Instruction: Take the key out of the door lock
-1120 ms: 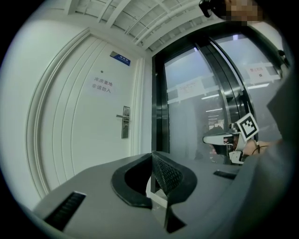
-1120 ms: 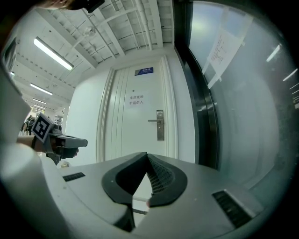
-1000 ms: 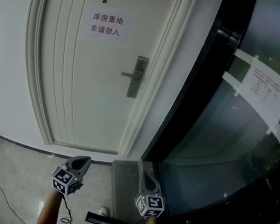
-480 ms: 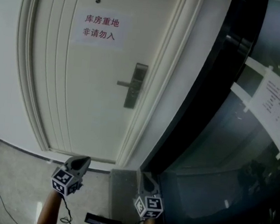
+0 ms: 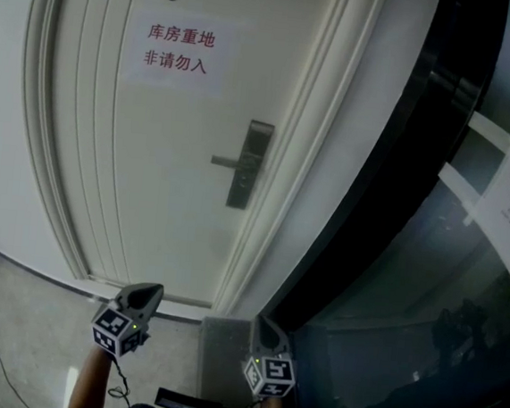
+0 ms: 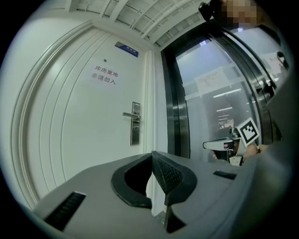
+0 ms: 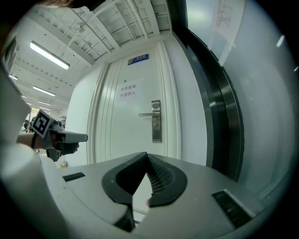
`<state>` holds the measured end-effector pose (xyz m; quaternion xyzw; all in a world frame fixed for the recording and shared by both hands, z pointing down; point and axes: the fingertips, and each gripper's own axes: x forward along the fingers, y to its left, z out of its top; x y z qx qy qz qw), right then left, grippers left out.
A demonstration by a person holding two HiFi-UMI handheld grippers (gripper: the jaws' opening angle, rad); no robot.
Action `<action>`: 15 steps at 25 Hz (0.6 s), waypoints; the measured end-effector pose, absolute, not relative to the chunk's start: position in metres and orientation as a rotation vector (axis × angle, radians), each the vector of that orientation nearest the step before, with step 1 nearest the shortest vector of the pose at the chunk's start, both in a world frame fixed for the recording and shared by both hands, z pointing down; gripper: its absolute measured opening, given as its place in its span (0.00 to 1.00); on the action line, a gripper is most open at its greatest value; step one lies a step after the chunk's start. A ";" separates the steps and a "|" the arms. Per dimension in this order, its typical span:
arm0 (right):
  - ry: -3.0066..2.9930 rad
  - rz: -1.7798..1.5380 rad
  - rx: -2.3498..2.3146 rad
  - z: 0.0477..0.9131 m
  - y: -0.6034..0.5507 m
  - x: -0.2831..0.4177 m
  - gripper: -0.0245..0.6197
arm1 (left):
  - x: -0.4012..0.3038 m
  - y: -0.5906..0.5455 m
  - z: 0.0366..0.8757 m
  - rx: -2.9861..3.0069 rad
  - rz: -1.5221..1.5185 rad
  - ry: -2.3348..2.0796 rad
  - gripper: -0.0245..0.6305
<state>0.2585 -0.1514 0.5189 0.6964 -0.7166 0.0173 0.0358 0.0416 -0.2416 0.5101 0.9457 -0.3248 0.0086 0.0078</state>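
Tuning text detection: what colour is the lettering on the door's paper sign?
Red lettering on a white sign; clearest in the head view.

The door point(image 5: 151, 162) stands well ahead of the left gripper point(image 5: 148, 289) and right gripper point(image 5: 262, 320). Its lock point(image 5: 247, 175) sits nearly straight ahead of both, with a notice point(image 5: 176, 49) on the door above it. A glass wall point(image 5: 426, 287) runs right of the right gripper.

A white door point(image 5: 148, 197) carries a white notice point(image 5: 177, 73) lettered in red and a grey lock plate point(image 5: 248, 178), beside a black frame point(image 5: 417, 151).
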 end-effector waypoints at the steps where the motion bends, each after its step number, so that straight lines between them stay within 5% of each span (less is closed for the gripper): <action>1: -2.205 0.050 2.131 0.519 -0.157 0.260 0.05 | 0.043 -0.246 0.510 2.955 0.027 -1.024 0.05; 15: -2.218 0.009 2.121 0.516 -0.245 0.286 0.05 | 0.070 -0.329 0.510 2.960 0.037 -1.036 0.05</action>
